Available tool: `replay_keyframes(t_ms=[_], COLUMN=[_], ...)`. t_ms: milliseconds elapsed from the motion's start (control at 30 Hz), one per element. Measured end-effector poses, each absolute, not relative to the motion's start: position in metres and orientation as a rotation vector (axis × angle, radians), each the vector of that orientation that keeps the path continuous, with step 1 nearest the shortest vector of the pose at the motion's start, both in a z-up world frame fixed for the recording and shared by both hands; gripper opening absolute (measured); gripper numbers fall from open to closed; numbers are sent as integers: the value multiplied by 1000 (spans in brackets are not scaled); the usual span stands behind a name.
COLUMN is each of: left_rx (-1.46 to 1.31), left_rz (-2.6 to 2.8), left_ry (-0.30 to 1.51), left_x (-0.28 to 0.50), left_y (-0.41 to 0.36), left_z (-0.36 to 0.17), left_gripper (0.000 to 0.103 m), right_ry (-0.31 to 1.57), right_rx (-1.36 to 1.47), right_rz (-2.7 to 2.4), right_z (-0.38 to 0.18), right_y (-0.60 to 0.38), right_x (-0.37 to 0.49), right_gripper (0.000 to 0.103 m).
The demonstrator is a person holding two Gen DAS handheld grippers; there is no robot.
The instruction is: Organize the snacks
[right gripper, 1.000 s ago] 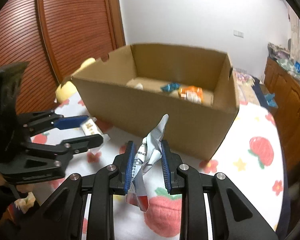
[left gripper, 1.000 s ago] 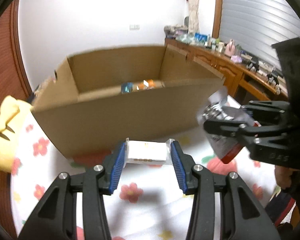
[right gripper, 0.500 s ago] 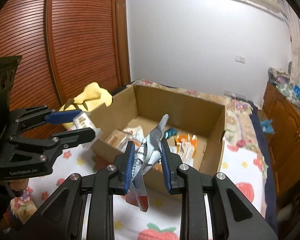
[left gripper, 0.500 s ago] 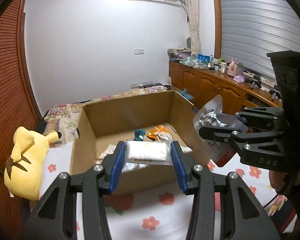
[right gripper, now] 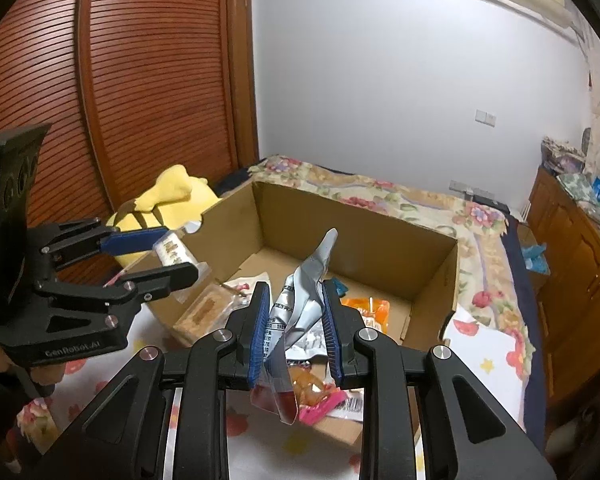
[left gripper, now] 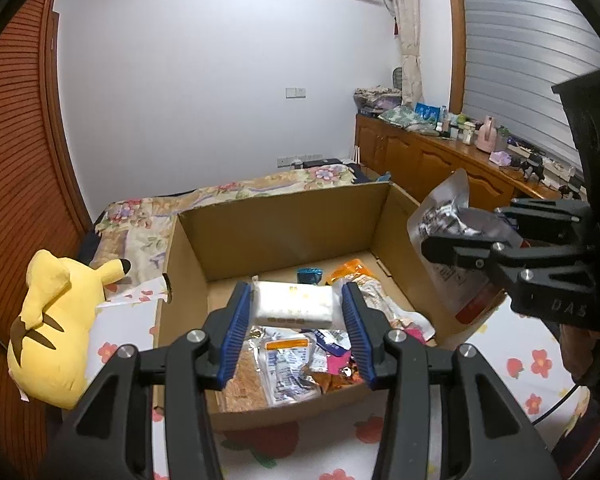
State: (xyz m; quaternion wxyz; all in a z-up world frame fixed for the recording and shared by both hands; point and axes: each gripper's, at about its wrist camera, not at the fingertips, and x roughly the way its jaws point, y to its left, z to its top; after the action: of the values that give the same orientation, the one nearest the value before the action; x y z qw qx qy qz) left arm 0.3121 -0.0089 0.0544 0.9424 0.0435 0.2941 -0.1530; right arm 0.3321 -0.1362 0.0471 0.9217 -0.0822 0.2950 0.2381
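Note:
An open cardboard box [left gripper: 284, 216] stands on the bed with several snack packets on its floor, among them an orange one [right gripper: 369, 309] and a blue one [left gripper: 309, 276]. My left gripper [left gripper: 296, 300] is shut on a white snack packet [left gripper: 294, 307] and hangs over the near part of the box. My right gripper [right gripper: 294, 300] is shut on a crumpled silver pouch [right gripper: 300, 308] with a red lower end, held above the box's near edge. In the right wrist view the left gripper [right gripper: 160, 254] and its white packet [right gripper: 176, 251] hover at the box's left wall.
A yellow plush toy [left gripper: 56, 320] lies left of the box. The bed sheet [left gripper: 516, 352] has a flower print. Wooden cabinets [left gripper: 420, 160] with clutter on top run along the right wall. A slatted wooden door [right gripper: 140, 100] is on the left.
Both grippers have risen and come forward over the box, each still holding its packet. The box, seen side-on before, now shows its inside and the snacks in it.

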Motion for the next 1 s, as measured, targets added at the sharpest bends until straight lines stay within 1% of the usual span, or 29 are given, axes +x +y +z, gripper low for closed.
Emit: replay_keyframes(t_ms=[367, 533, 600, 667, 900, 1000], left_rx=[84, 77, 77, 79, 75, 96], left_rz=[-289, -286, -286, -277, -250, -229], left_ry=[648, 663, 665, 661, 621, 583], left_x=[337, 341, 341, 340, 315, 293], left_y=[-12, -13, -14, -14, -13, -16], left_z=[30, 24, 23, 23, 29, 37], left_gripper=[47, 51, 52, 54, 55, 55], right_ry=[706, 741, 738, 734, 708, 667], right_rx=[-168, -163, -164, -153, -117, -108], right_rz=[472, 455, 443, 437, 429, 422], right_z=[15, 3, 2, 3, 11, 19], right_y=[-133, -139, -141, -143, -151, -153], right_x=[370, 375, 374, 373, 352, 328], right_gripper=[24, 25, 28, 39, 40, 43])
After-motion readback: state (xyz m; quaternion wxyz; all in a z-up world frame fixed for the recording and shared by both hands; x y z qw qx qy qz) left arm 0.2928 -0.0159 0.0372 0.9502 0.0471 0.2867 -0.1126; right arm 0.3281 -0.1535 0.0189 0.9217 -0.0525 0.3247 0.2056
